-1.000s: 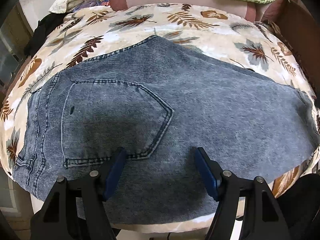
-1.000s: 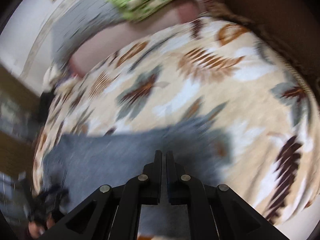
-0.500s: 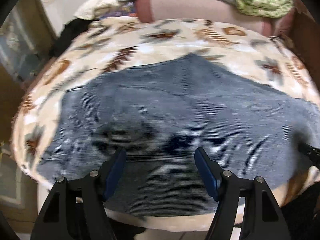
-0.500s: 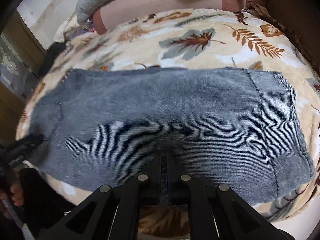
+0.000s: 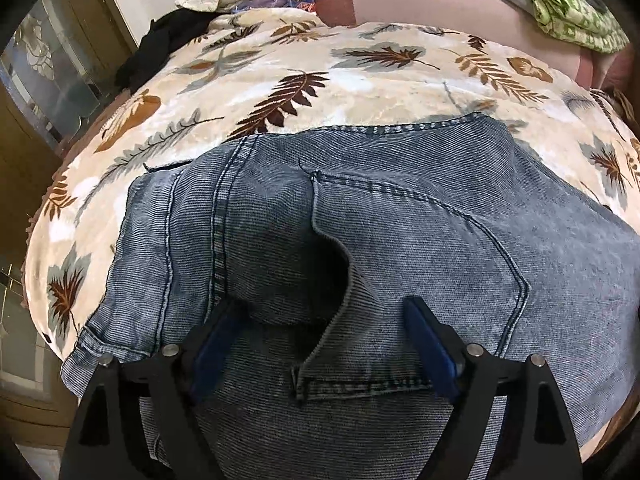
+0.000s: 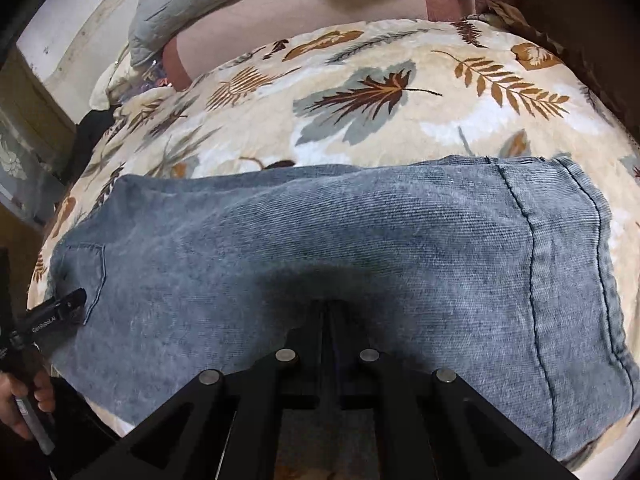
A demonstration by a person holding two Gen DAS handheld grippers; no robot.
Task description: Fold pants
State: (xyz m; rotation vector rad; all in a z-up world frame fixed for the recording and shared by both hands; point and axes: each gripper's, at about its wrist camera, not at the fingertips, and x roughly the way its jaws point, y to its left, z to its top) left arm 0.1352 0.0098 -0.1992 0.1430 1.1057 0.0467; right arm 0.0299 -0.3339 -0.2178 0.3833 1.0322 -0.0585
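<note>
Faded ribbed denim pants [image 5: 400,220] cover a plush leaf-print blanket [image 5: 320,80]; left gripper [image 5: 324,332] spread wide, right gripper [image 6: 329,312] clenched on denim.

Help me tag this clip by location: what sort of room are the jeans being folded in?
Most likely a bedroom at home. The jeans lie on a plush leaf-print blanket spread over what looks like a bed, with a grey quilt and green printed bedding bunched behind it.
</note>
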